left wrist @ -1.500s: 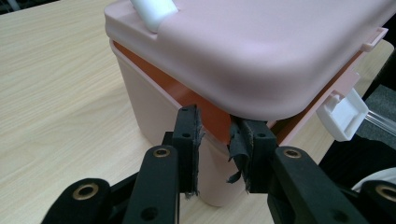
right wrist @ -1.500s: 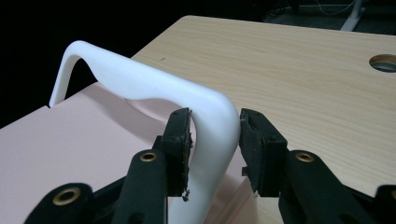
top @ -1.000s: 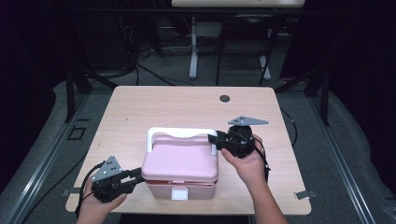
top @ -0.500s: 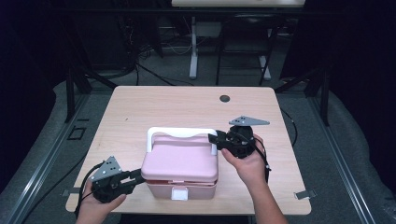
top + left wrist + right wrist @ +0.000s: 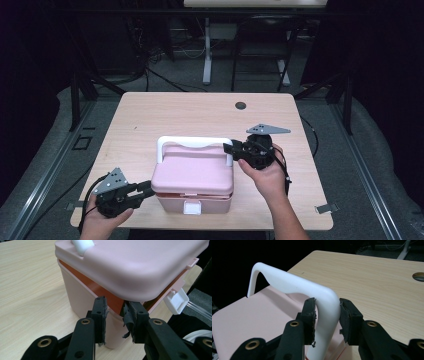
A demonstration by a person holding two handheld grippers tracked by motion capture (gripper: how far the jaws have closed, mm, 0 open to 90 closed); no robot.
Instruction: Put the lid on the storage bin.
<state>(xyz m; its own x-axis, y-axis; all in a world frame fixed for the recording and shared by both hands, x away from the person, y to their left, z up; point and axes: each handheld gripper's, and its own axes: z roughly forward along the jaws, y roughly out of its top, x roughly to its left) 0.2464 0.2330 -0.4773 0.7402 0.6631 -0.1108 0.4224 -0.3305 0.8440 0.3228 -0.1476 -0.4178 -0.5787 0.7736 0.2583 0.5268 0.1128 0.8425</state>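
High view: a pink box (image 5: 192, 177) with a white handle (image 5: 194, 142) sits toward the near edge of the worktop (image 5: 150, 117), a white latch (image 5: 191, 207) on its near face. The left claw (image 5: 147, 189) is at the box's near left corner. The right claw (image 5: 231, 149) is at the right end of the handle, which stands tilted toward the far side.

Left gripper view: the left claw (image 5: 115, 315) has its jaws set on either side of the rounded corner, where the lid (image 5: 140, 262) overhangs the body (image 5: 77, 297). An orange band (image 5: 100, 291) shows in a gap between lid and body, and the latch (image 5: 177, 300) hangs loose at the right. The pads look to be pressing on the corner under the lid's lip, though whether they bite or only touch I cannot tell.

Right gripper view: the right claw (image 5: 327, 315) is clenched on the handle's (image 5: 294, 286) right upright, with both pads against the white plastic.

Judging by this, the latch is already undone and the lid is slightly ajar. Both grips seem set, one to steady the box and one on the handle. Swinging the lid fully open is what seems left.
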